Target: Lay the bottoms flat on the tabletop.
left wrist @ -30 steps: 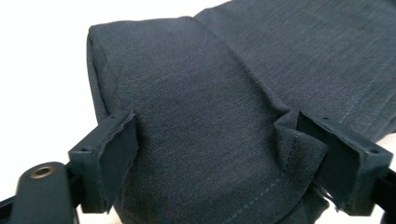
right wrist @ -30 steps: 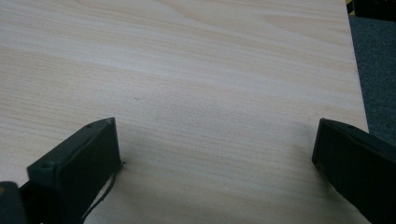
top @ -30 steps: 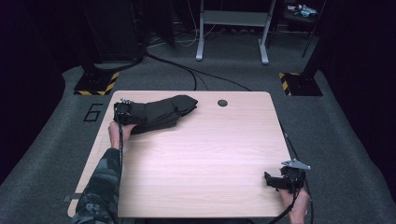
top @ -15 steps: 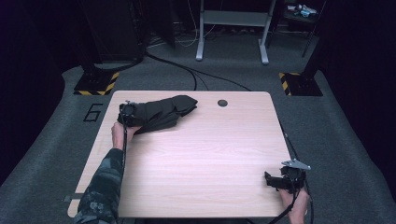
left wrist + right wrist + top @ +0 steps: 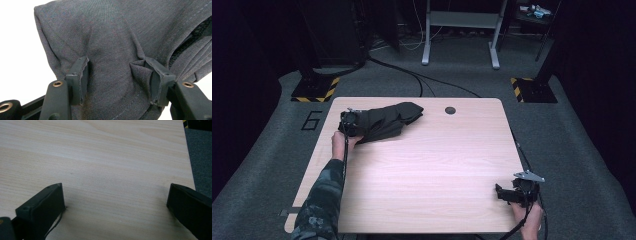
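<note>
A dark grey garment [image 5: 388, 121] lies crumpled at the far left of the light wood table [image 5: 437, 165]. My left gripper [image 5: 361, 125] is at the garment's left end, and its jaws have just been closing with a fold of the cloth [image 5: 112, 50] between them. In the left gripper view [image 5: 116, 65] both pads press into the fabric, which bunches against the right pad [image 5: 157, 80]. My right gripper [image 5: 501, 192] rests near the table's front right corner. Its jaws [image 5: 115, 190] stand wide open over bare wood with nothing between them.
A small black round cap [image 5: 450, 110] is set into the table at the back centre. The table's right edge [image 5: 190, 170] drops to grey carpet. On the floor behind are cables [image 5: 412, 80], a white desk frame [image 5: 460, 35] and yellow-black striped bases [image 5: 314, 92].
My left gripper has slid a little to the right, into the garment's left end, and its jaws have closed in on the cloth. The right gripper has stayed where it was.
</note>
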